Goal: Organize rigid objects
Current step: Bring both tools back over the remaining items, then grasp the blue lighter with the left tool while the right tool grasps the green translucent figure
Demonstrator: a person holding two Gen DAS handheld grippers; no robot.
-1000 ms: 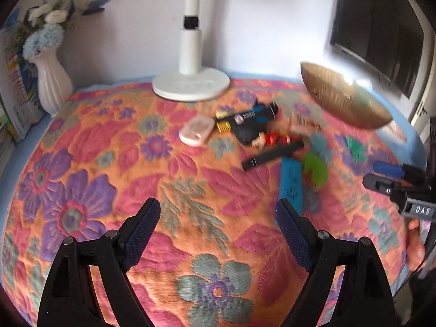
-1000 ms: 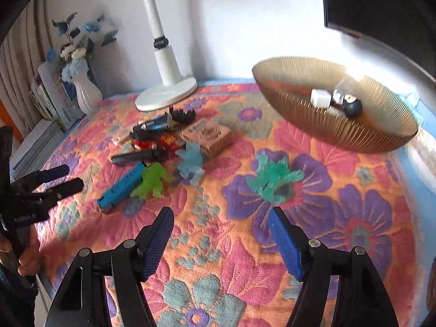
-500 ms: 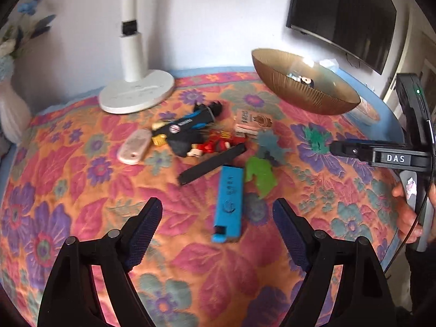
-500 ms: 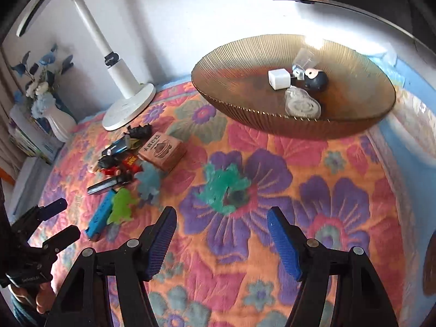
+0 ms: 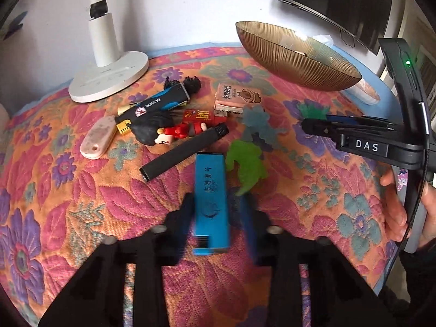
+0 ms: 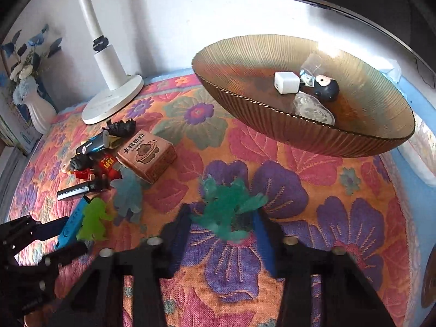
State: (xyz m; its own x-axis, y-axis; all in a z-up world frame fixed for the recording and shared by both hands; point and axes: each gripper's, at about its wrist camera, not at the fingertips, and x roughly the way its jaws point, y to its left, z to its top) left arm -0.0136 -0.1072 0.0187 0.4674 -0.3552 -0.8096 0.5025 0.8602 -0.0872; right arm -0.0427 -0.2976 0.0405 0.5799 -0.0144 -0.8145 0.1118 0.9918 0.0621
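A blue rectangular box [image 5: 211, 201] lies on the floral cloth, and my left gripper [image 5: 216, 212] straddles it, jaws blurred and narrowed close to its sides. A dark green rubbery figure [image 6: 227, 212] lies between the jaws of my right gripper [image 6: 222, 224], which stand either side of it with small gaps. The ribbed amber bowl [image 6: 272, 114] sits behind, holding a white cube [image 6: 284, 83], a black ball figure [image 6: 325, 88] and clear plastic pieces. The right gripper also shows in the left wrist view [image 5: 348, 133].
A pile lies left of the bowl: a black tube [image 5: 185, 152], a light green figure [image 5: 246, 163], a pale blue figure [image 5: 257, 128], a brown carton [image 6: 147, 155], red toys, and a pink fob [image 5: 98, 137]. A white lamp base [image 5: 109, 76] and vase [image 6: 38, 109] stand behind.
Both grippers have dropped and moved forward. The left has narrowed around the blue box. The right has narrowed around the dark green figure.
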